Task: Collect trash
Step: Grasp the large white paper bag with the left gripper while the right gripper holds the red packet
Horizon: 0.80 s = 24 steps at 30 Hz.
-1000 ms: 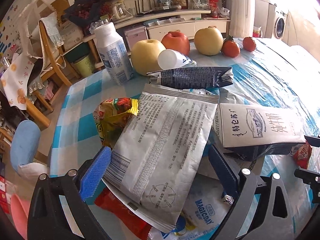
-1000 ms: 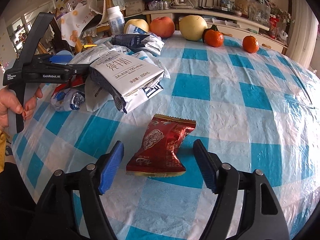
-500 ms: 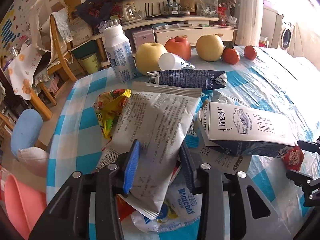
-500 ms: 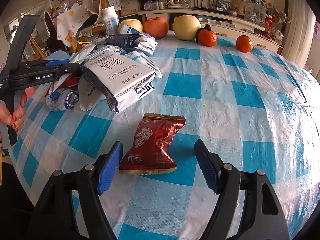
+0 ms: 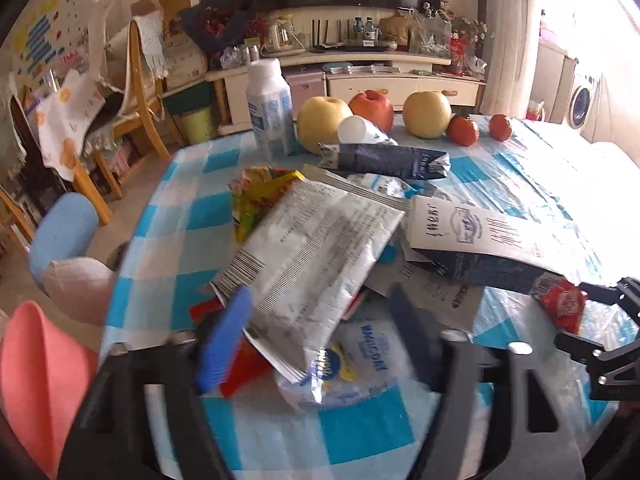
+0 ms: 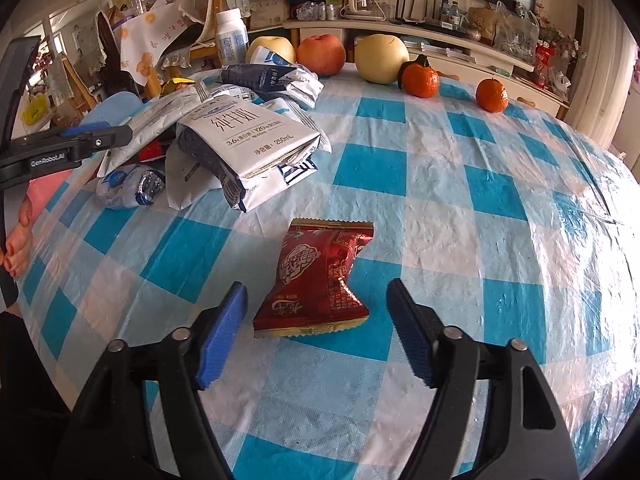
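Observation:
A large white snack bag (image 5: 312, 248) lies tilted on top of a trash pile on the checked tablecloth (image 5: 176, 248). Its lower end sits between the pads of my left gripper (image 5: 320, 336), whose jaws are opening, blurred, and no longer pinch it. The pile also holds a white milk carton (image 5: 480, 240), a dark carton (image 5: 384, 160), a yellow wrapper (image 5: 260, 196) and a crushed bottle (image 5: 360, 360). A red wrapper (image 6: 316, 280) lies flat and untouched between the spread fingers of my right gripper (image 6: 316, 334), whose jaws are opening too.
Apples (image 6: 320, 54), a pear (image 6: 382, 58) and two oranges (image 6: 420, 80) line the table's far edge beside a white bottle (image 5: 268, 108). A hand (image 6: 18, 240) holds the left gripper's handle. Chairs (image 5: 136, 92) and a blue stool (image 5: 64, 232) stand left of the table.
My left gripper closed on the white bag, then sprang wide again and drew back; the bag swung and tilted. My right gripper's fingers spread slightly around the unmoved red wrapper.

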Motion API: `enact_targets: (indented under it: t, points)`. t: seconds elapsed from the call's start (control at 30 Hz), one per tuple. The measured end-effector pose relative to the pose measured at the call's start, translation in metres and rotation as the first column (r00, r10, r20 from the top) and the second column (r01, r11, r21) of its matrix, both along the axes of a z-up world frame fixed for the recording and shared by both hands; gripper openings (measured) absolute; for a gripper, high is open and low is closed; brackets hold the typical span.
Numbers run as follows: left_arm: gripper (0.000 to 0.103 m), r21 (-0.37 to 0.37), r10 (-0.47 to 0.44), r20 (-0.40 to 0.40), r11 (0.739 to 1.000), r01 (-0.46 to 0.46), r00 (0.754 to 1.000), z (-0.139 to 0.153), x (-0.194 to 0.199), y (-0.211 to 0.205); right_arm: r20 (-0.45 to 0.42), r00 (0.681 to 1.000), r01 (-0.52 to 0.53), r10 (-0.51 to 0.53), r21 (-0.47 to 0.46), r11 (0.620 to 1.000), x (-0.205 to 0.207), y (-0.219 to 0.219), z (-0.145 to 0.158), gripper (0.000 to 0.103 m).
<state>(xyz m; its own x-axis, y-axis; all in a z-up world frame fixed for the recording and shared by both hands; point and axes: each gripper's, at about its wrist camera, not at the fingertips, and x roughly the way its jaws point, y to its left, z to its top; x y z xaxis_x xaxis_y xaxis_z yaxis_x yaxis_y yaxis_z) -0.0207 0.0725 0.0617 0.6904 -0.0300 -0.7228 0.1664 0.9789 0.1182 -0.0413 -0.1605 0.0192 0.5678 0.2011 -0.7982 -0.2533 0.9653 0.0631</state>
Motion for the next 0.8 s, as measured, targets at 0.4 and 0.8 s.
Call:
enact_targets:
  t: [0.4, 0.8]
  points:
    - [0.096, 0.137, -0.129, -0.209, 0.978, 0.159, 0.969, -0.028, 0.066, 0.001, -0.017, 1.000, -0.018, 0.018, 0.016, 1.000, 0.003, 0.002, -0.002, 0.086]
    - [0.062, 0.079, -0.048, -0.156, 0.995, 0.061, 0.987, -0.026, 0.044, -0.008, -0.007, 0.999, -0.038, 0.038, 0.003, 0.999, -0.004, -0.001, 0.001, 0.054]
